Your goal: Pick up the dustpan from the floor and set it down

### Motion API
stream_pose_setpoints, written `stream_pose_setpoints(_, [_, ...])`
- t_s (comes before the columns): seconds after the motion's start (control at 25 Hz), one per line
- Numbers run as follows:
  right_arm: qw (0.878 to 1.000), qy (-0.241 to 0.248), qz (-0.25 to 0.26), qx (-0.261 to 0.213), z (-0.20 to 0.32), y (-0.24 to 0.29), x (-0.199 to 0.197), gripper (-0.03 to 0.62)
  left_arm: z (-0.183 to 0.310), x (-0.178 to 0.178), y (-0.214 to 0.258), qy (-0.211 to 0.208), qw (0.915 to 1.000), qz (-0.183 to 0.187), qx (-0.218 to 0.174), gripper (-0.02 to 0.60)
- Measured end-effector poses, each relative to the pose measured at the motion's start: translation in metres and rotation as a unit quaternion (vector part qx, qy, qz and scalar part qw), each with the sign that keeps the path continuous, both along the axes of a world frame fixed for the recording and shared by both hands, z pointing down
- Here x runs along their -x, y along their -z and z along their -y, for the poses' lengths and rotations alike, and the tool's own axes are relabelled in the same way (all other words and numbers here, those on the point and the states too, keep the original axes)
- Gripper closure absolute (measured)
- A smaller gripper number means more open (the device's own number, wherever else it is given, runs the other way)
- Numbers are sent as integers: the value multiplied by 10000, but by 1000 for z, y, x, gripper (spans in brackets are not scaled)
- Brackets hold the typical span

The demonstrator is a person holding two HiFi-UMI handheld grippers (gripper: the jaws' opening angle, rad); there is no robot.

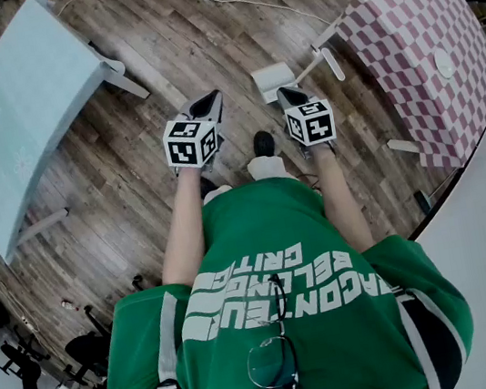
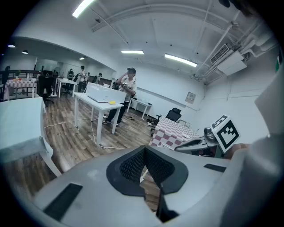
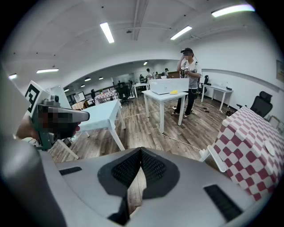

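The left fingers (image 2: 131, 167) are closed tip to tip on nothing, and so are the right fingers (image 3: 153, 168). Just beyond the right fingers, on the floor (image 1: 152, 38), lies a flat white thing, probably the dustpan (image 1: 272, 81). The pickup looks unstarted; next the fingers must open and drop to its edge. The left gripper (image 1: 207, 104) and right gripper (image 1: 291, 96) reach forward side by side, angled downward.
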State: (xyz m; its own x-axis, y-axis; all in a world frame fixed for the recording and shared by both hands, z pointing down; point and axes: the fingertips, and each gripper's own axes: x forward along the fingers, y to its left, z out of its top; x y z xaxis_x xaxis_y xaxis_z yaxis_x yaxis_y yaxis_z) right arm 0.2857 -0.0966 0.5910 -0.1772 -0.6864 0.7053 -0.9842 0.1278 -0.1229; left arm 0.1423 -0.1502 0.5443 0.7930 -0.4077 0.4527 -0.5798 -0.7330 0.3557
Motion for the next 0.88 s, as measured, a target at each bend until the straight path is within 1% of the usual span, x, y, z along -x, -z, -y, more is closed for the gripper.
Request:
stream_pose_setpoints(0.36, [10000, -84, 15, -14, -10, 1, -5, 586, -9, -6, 0, -88, 10000, 10, -1, 578])
stream_pose_setpoints(0.6, [9990, -448, 36, -14, -26, -1, -24, 586, -16, -23, -3, -350, 9994, 29, 43, 578])
stream_pose_setpoints(0.72, [9970, -775, 32, -3, -40, -2, -44, 586, -21, -43, -4, -601, 9982, 29, 59, 578])
stream_pose_setpoints(0.88, [9894, -1449, 23, 18, -75, -5, -79, 586, -38, -84, -9, -1220, 9925, 28, 93, 578])
